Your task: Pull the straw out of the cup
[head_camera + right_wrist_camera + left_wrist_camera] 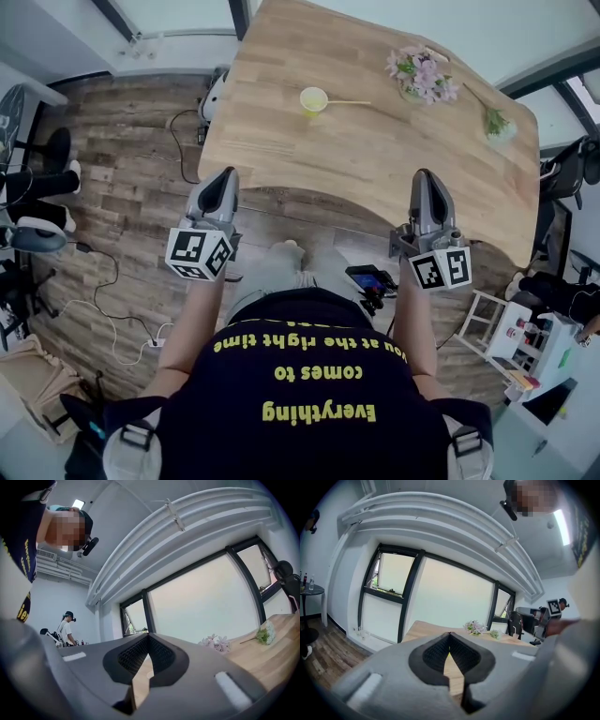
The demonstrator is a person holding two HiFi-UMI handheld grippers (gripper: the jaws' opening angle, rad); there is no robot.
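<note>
A wooden table (375, 169) fills the top of the head view. The cup (313, 99), small and yellow, stands upright on it toward the far side, well apart from both grippers. The straw (349, 102) is in the cup. It leans over the rim, and its long axis runs to the right in the head view, almost parallel to the near edge of the table. Its free end points toward a bunch of pink flowers (422, 75), which lies near that end but does not touch it. A second sprig with green leaves (493, 122) lies further right, close to the table corner.

The left gripper (225, 174) is clenched; in the left gripper view its tips (450, 634) meet and hold nothing. The right gripper (424, 176) is clenched in the same way, its tips (148, 637) together with nothing between them. Both are held at the near edge of the table, one to each side of the cup's line.

On the wooden floor (122, 187) to the left there are cables (103, 309). A small device with a lit screen (367, 279) is below the table edge, and a white rack (487, 323) stands at the lower right. In the right gripper view another person (65, 627) stands far back in the room.
</note>
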